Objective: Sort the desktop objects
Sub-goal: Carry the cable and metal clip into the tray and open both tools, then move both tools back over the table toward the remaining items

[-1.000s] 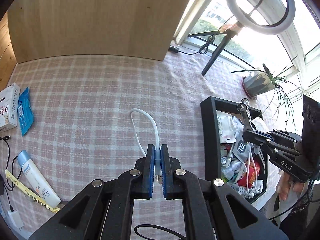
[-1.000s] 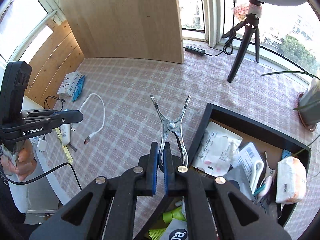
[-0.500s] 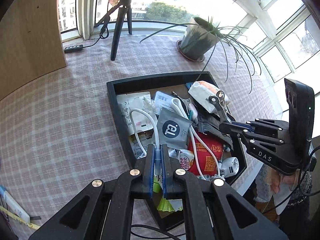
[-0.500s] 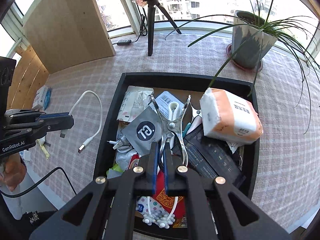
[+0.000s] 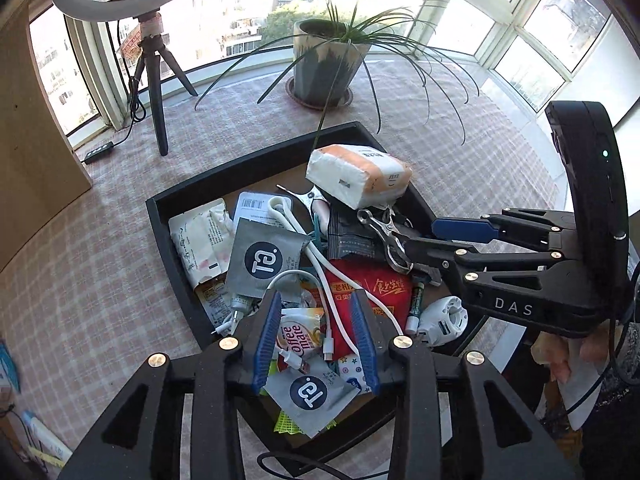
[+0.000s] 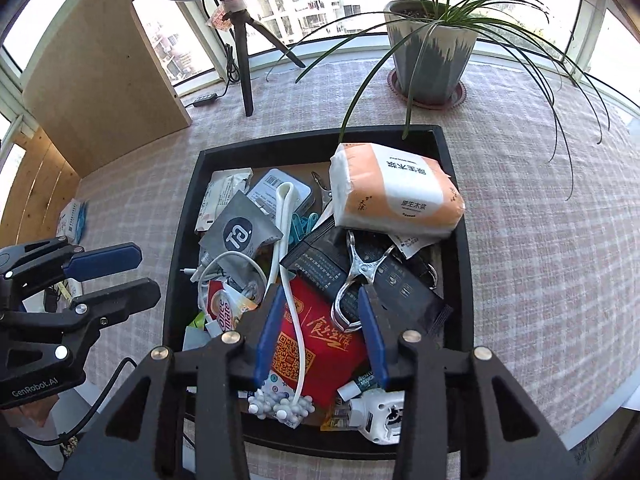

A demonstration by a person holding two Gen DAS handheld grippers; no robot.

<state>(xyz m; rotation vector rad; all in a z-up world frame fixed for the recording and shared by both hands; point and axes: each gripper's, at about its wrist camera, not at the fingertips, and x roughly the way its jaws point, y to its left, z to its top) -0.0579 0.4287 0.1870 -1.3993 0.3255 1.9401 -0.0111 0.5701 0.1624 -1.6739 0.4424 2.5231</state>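
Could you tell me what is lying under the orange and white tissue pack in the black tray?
The tissue pack rests on a dark packet and a metal clip's handle ends. Whatever lies directly beneath its middle is covered.

White USB cable (image 5: 320,304) lies loosely looped in the black tray (image 5: 160,216), draped over the red packet (image 5: 372,288) and the Coffee mate sachet (image 5: 300,336), plug ends toward the tray's near edge. Metal spring clip (image 6: 356,276) rests flat on the dark packets (image 6: 384,280), handles pointing at the orange-and-white tissue pack (image 6: 396,192), which sits at the far right corner. Tray is heaped: grey sachets, white strap, small white fan.
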